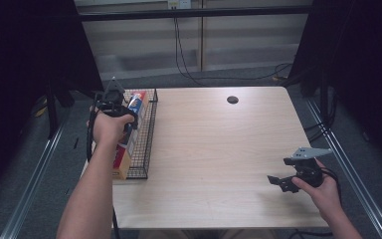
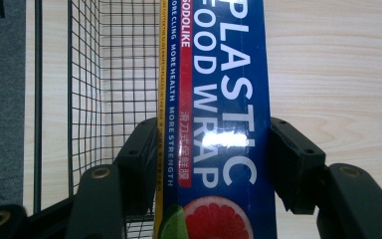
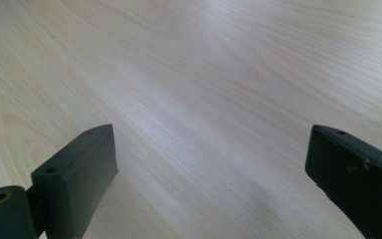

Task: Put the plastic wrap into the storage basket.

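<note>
Wooden table point(image 1: 214, 149): left tongs point(image 2: 214, 164) clamp plastic wrap box point(image 2: 219, 99); right tongs point(image 3: 211, 179) gape, apart.

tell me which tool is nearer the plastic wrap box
Left. The left tool is clamped on the plastic wrap box over the wire basket; the right tool is far across the table, open.

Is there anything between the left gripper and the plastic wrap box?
Nothing visible. The left gripper is already shut on the plastic wrap box, with a jaw pressed to each side of it, above the wire basket.
</note>
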{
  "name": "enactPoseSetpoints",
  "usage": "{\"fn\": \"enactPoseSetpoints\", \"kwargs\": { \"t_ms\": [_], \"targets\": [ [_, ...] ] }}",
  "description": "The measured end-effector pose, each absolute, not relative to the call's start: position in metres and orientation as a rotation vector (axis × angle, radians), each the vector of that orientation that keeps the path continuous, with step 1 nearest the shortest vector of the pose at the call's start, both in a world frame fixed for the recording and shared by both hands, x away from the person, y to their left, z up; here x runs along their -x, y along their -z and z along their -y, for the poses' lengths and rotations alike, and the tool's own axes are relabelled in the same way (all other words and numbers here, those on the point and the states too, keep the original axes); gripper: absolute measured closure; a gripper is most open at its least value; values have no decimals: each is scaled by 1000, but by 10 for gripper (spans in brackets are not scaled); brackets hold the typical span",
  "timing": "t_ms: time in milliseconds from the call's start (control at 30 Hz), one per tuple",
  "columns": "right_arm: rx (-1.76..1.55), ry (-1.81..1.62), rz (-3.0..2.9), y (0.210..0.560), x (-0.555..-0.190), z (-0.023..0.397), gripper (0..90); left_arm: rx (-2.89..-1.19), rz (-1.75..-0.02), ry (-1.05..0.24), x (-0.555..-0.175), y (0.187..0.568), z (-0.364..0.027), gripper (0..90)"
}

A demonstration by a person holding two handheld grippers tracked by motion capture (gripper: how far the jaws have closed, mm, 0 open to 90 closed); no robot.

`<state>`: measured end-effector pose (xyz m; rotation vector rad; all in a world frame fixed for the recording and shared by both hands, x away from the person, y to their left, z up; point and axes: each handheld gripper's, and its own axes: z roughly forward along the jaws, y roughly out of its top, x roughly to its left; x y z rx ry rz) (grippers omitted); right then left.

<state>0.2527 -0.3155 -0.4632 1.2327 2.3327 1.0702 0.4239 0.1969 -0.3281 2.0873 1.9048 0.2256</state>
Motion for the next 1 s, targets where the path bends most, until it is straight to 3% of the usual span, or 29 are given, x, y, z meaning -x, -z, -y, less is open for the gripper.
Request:
{"fn": "enactPoseSetpoints", "kwargs": {
  "t_ms": [1000],
  "targets": [
    [-1240,-1086,-2323,462,-252,317,58,-2028,-1998,-218,-427,354,-203,433]
  ]
}}
